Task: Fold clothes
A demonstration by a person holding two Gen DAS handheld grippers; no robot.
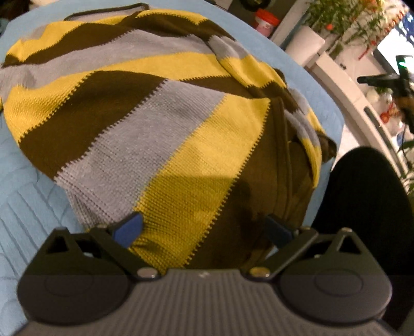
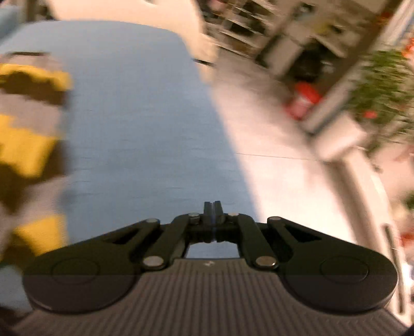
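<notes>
A knitted sweater (image 1: pixel 145 111) with yellow, brown and grey stripes lies partly folded on a light blue bed cover (image 1: pixel 31 201). My left gripper (image 1: pixel 204 227) is open, its blue-padded fingers (image 1: pixel 129 228) wide apart just above the sweater's near edge, holding nothing. In the right wrist view, which is blurred, my right gripper (image 2: pixel 212 206) is shut and empty over the bare blue cover (image 2: pixel 145 129). The sweater (image 2: pixel 28 144) shows along that view's left edge, apart from the gripper.
The bed's right edge (image 2: pixel 233 144) drops to a pale floor (image 2: pixel 284 168). Potted plants (image 2: pixel 383 88), shelves and a red-lidded jar (image 1: pixel 266 22) stand beyond it. A dark rounded shape (image 1: pixel 362 206) sits at the right of the left wrist view.
</notes>
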